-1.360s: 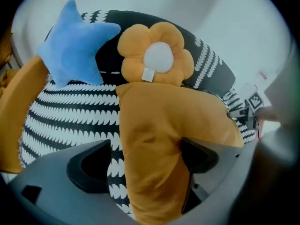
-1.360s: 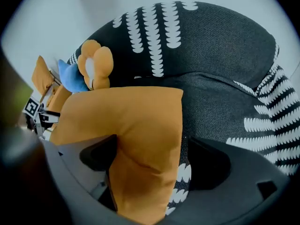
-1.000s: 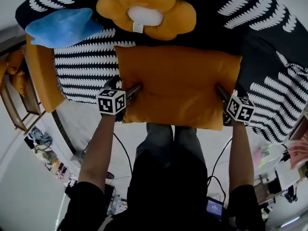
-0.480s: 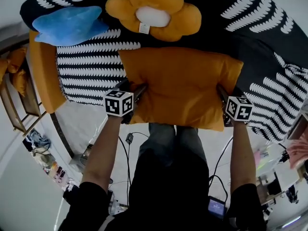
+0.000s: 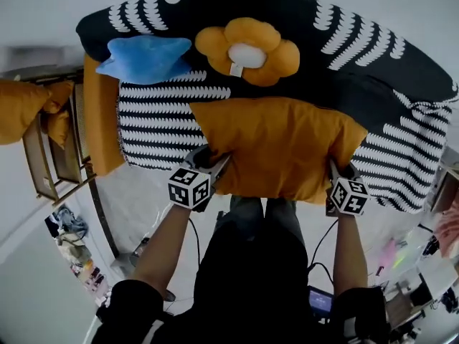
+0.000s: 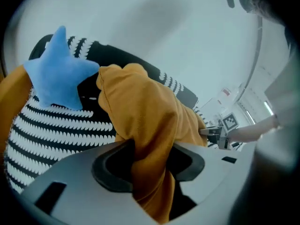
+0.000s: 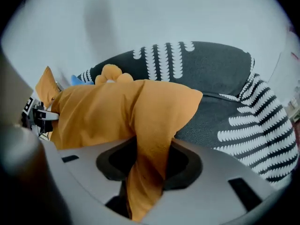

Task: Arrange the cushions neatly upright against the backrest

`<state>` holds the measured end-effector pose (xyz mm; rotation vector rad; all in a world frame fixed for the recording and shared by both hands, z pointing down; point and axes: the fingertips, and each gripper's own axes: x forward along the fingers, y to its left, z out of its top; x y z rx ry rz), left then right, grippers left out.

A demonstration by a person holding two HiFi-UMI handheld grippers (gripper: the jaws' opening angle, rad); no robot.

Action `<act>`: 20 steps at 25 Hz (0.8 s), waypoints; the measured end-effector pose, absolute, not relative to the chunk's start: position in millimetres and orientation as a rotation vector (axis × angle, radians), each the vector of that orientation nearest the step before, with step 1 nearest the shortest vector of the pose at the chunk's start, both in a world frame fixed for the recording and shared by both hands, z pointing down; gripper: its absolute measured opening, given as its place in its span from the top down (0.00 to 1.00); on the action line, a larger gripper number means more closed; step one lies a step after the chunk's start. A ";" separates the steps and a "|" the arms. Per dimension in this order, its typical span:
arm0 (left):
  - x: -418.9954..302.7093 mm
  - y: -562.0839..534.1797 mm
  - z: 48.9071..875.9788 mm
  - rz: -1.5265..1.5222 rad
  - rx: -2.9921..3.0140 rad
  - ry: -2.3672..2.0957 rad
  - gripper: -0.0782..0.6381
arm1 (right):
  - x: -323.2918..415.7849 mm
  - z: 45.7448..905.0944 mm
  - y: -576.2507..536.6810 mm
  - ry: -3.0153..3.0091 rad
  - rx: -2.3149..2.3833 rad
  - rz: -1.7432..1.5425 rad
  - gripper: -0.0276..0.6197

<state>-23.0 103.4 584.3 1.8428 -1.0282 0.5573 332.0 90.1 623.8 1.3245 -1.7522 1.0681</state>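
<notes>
We are standing in front of the sofa [image 5: 237, 6], black with white leaf-like stripes, which is filling the upper half of the head view. Its backrest is running across the far side.

We are holding the orange cushion [image 5: 276, 149] flat between our two grippers. It is sitting over the front of the seat, with its near edge hanging past the seat's front above our legs. We cannot tell whether its far edge is resting on the seat. It is lying well short of the backrest, not upright.

The flower cushion [image 5: 247, 49], orange with a white centre, is leaning against the backrest just beyond the orange cushion. The blue star cushion [image 5: 143, 57] is leaning there too, just to the flower's left.

The left gripper [image 5: 211, 165] is gripping the orange cushion's left edge. In the left gripper view its jaws are closing to a narrow gap, with a fold of orange fabric [image 6: 140, 111] bunching between the pads of this gripper [image 6: 150, 161] and the star cushion [image 6: 58, 74] beyond.

The right gripper [image 5: 336, 176] is gripping the right edge. Its jaws [image 7: 150, 165] are closing likewise, pinching a fold of the cushion [image 7: 108, 111] between them.
</notes>
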 end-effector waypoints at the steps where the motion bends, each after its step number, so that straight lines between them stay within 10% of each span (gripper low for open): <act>1: -24.6 104.0 569.5 0.556 1.863 -1.026 0.60 | 330.4 612.6 92.5 -1.756 1.338 1.065 0.69; 20: 38.8 37.0 475.2 0.621 2.121 -1.030 0.59 | 391.9 526.3 83.4 -1.838 1.630 1.056 0.68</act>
